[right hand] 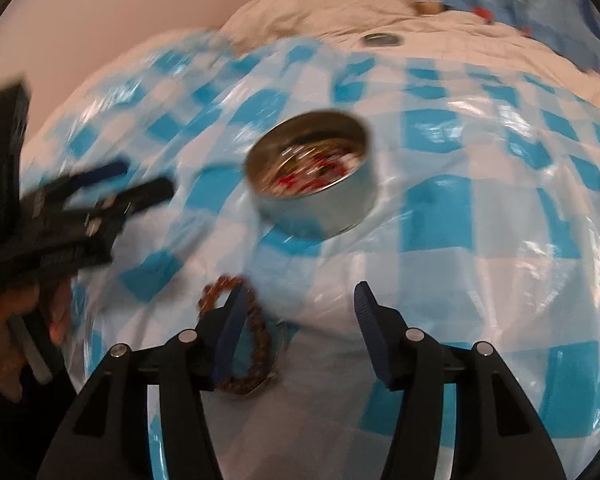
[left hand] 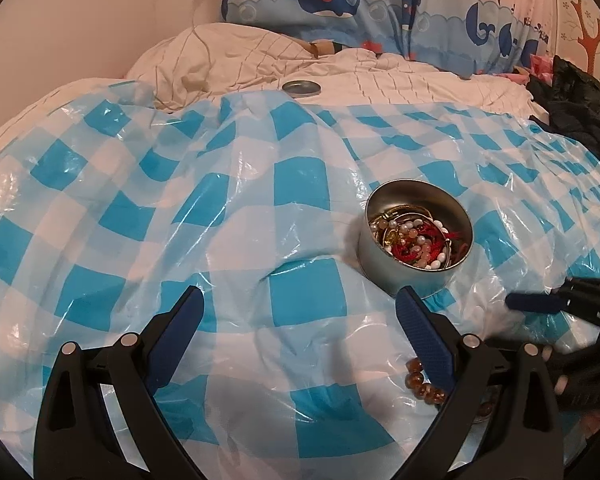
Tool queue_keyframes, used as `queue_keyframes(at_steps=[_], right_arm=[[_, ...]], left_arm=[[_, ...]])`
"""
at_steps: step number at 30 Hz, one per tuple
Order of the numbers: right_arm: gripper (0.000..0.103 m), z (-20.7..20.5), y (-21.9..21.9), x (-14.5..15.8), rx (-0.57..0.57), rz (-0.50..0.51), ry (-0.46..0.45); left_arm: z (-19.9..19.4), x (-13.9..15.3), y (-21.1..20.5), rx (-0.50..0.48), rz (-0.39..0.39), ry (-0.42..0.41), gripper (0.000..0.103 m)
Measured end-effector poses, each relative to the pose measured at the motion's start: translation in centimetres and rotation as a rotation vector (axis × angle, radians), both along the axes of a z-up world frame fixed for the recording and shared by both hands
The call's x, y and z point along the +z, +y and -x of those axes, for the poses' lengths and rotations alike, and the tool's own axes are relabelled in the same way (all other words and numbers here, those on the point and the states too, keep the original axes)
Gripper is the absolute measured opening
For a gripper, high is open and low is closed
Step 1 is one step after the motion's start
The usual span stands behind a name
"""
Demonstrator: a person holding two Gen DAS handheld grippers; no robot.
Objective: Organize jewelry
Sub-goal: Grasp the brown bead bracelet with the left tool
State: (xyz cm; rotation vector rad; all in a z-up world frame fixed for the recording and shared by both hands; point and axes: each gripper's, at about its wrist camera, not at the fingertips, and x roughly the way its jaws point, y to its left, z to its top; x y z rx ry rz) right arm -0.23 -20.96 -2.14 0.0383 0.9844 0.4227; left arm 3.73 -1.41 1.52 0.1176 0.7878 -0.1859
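- Left wrist view shows the round tin [left hand: 416, 236] standing open on the checked plastic sheet [left hand: 180, 200], ahead and to the right of the left gripper [left hand: 300, 312]; it already holds a tangle of pearls, red cord and gold pieces, so it is probably the collecting place.
- Its lid [left hand: 301, 88] lies far ahead on the white bedding, well clear of the work, which leaves the tin's mouth free.
- One brown bead bracelet [right hand: 236, 340] is outside the tin, lying on the sheet; in the right wrist view it loops around and under the left finger of the right gripper [right hand: 296, 304], with most of it outside the gap.
- That gripper's jaws stand partly apart with nothing pressed between the pads; I judge this a grasp being lined up, not yet made.
- Both grippers tilt steeply down toward the bed, the right one nearly over the bracelet, with the tin just ahead.
- Wide-spread jaws on the left gripper hold nothing; it hangs beside the bracelet, whose beads show just behind its right finger.
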Motion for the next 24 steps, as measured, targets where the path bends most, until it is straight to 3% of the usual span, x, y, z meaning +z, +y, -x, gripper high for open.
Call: queue_keyframes(at_steps=[3,8,13,18,19,21,22,24], right_arm=[[0.054,0.6,1.7,-0.5,0.056,0.082,-0.018],[0.054,0.3,0.6,-0.3,0.001,0.083,-0.034],[0.057,-0.6,-2.3,0.2,-0.137,0.074,-0.037],[0.07,-0.5,-3.5,1.1,-0.182,0.041,-0.063],[0.071,-0.5,-3.5,1.2,-0.182,0.041,-0.066],[0.071,-0.5,-3.4,1.3,-0.176,0.038,-0.064],[0.071,-0.5,-3.3,1.3,-0.17,0.037,-0.062],[0.071,-0.4,-3.0,1.3,-0.162,0.039,-0.064]], left_arm=[[0.0,0.0,0.1,0.0,0.006,0.005,0.093],[-0.2,-0.2,-0.7,-0.014,0.032,0.021,0.093],[0.2,-2.3,-4.2,-0.165,0.01,0.103,0.093],[1.1,-4.5,-6.4,-0.276,-0.009,0.168,0.091],[1.4,-4.7,-6.5,-0.291,-0.006,0.174,0.087],[1.8,-5.2,-6.7,-0.322,0.01,0.204,0.066],[2.0,-5.2,-6.6,-0.335,0.026,0.213,0.062],[2.3,-5.1,-6.6,-0.372,0.049,0.234,0.036]])
